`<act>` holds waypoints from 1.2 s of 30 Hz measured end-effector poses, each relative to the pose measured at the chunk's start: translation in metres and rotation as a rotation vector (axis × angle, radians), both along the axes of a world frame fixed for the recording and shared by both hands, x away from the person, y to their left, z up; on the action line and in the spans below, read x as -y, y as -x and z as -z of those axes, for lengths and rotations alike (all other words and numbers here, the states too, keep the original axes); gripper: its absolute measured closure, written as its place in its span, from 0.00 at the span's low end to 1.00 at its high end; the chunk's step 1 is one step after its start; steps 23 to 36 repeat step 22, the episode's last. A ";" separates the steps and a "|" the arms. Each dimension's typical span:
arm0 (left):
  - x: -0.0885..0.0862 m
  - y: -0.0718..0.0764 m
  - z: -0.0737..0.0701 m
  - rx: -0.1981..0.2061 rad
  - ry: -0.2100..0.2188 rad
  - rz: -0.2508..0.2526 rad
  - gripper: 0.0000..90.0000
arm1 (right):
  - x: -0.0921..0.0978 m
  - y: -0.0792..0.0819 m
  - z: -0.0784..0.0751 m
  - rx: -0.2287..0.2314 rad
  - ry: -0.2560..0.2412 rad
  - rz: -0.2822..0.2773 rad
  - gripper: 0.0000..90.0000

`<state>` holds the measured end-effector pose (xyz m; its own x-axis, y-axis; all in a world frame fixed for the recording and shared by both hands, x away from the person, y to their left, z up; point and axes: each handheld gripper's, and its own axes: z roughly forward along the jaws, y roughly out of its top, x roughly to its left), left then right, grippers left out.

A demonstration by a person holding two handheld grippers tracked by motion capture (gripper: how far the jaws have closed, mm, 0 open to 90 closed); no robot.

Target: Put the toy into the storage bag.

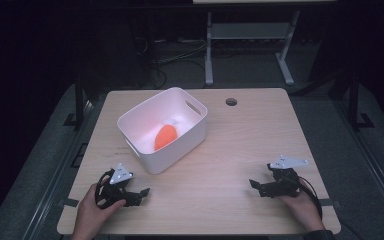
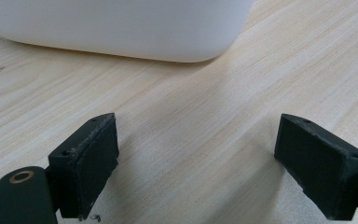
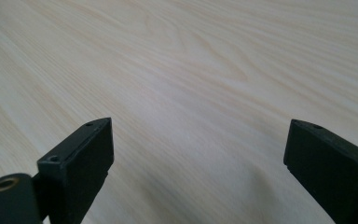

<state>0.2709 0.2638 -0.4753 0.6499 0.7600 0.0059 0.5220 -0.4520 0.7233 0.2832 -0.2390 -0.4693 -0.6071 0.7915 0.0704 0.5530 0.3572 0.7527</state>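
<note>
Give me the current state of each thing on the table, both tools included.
White bin: upright on the table, open top, set at an angle.
Orange object: lying inside the bin, beside something white.
Left tool: open, holding nothing, low over the table just short of the bin.
Right tool: open, holding nothing, low over bare wood.
Table: light wood, round hole near the far edge.
</note>
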 end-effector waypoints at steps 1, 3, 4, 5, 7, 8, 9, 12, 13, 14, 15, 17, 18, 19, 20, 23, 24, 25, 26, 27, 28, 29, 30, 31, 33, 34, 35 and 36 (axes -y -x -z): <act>0.000 0.000 0.000 0.000 0.000 0.000 0.14 | 0.001 0.001 0.001 -0.001 0.004 0.003 0.09; 0.000 0.000 0.000 0.000 0.000 0.000 0.14 | 0.002 0.005 0.005 0.005 0.024 0.016 0.09; 0.000 0.000 0.000 0.000 0.000 0.000 0.14 | 0.002 0.006 0.007 0.004 0.034 0.019 0.09; 0.000 0.000 0.000 0.000 0.000 0.000 0.14 | 0.003 0.007 0.009 0.000 0.044 0.025 0.09; 0.000 0.000 0.000 0.000 0.000 0.000 0.14 | 0.002 0.008 0.012 0.002 0.052 0.033 0.09; 0.000 0.000 0.000 0.000 0.000 0.000 0.14 | 0.002 0.008 0.012 -0.007 0.061 0.035 0.09; 0.000 0.000 0.000 0.000 0.000 0.000 0.14 | 0.002 0.009 0.012 -0.001 0.063 0.037 0.09; 0.000 0.000 0.000 0.000 0.000 0.000 0.14 | 0.001 0.008 0.012 -0.020 0.068 0.037 0.08; 0.000 0.000 0.000 0.000 0.000 0.000 0.14 | 0.001 0.008 0.013 -0.027 0.068 0.034 0.08; 0.000 0.000 0.000 0.000 0.000 0.000 0.14 | 0.001 0.008 0.013 -0.026 0.069 0.033 0.08; 0.000 0.000 0.000 0.000 0.000 0.000 0.14 | 0.001 0.008 0.013 -0.027 0.068 0.034 0.08; 0.000 0.000 0.000 0.000 0.000 0.000 0.14 | 0.001 0.008 0.013 -0.028 0.068 0.034 0.08; 0.000 0.000 0.000 0.000 0.000 0.000 0.14 | 0.001 0.008 0.013 -0.028 0.068 0.035 0.08; 0.000 0.000 0.000 0.001 0.000 0.000 0.14 | 0.001 0.008 0.013 -0.029 0.068 0.035 0.08; 0.000 0.000 0.000 0.000 0.000 0.000 0.14 | 0.001 0.008 0.013 -0.029 0.068 0.035 0.08; 0.000 0.000 0.000 0.000 0.000 0.000 0.14 | 0.001 0.008 0.013 -0.028 0.069 0.035 0.08; 0.000 0.000 0.000 0.000 0.000 0.000 0.14 | 0.001 0.008 0.013 -0.028 0.069 0.035 0.08; 0.000 0.000 0.000 0.000 0.000 0.000 0.14 | 0.001 0.008 0.013 -0.028 0.069 0.035 0.08; 0.000 0.000 0.000 0.000 0.000 0.000 0.14 | 0.001 0.008 0.013 -0.028 0.069 0.035 0.08; 0.000 0.000 0.000 0.000 0.000 0.000 0.14 | 0.001 0.008 0.013 -0.028 0.069 0.035 0.08; 0.000 0.000 0.000 0.000 0.000 0.000 0.14 | 0.001 0.008 0.013 -0.028 0.069 0.035 0.08; 0.000 0.000 0.000 0.000 0.000 0.000 0.14 | 0.001 0.008 0.013 -0.028 0.069 0.035 0.08; 0.000 0.000 0.000 0.000 0.000 0.000 0.14 | 0.001 0.008 0.013 -0.028 0.069 0.035 0.08; 0.000 0.000 0.000 0.000 0.000 0.000 0.14 | 0.001 0.008 0.013 -0.028 0.069 0.035 0.08; 0.000 0.000 0.000 0.000 0.000 0.000 0.14 | 0.001 0.008 0.013 -0.028 0.069 0.035 0.08; 0.000 0.000 0.000 0.000 0.000 0.000 0.14 | 0.001 0.008 0.013 -0.028 0.069 0.035 0.08; 0.000 0.000 0.000 0.000 0.000 0.000 0.14 | 0.001 0.008 0.013 -0.028 0.069 0.035 0.08; 0.000 0.000 0.000 0.000 0.000 0.000 0.14 | 0.001 0.008 0.013 -0.028 0.069 0.035 0.08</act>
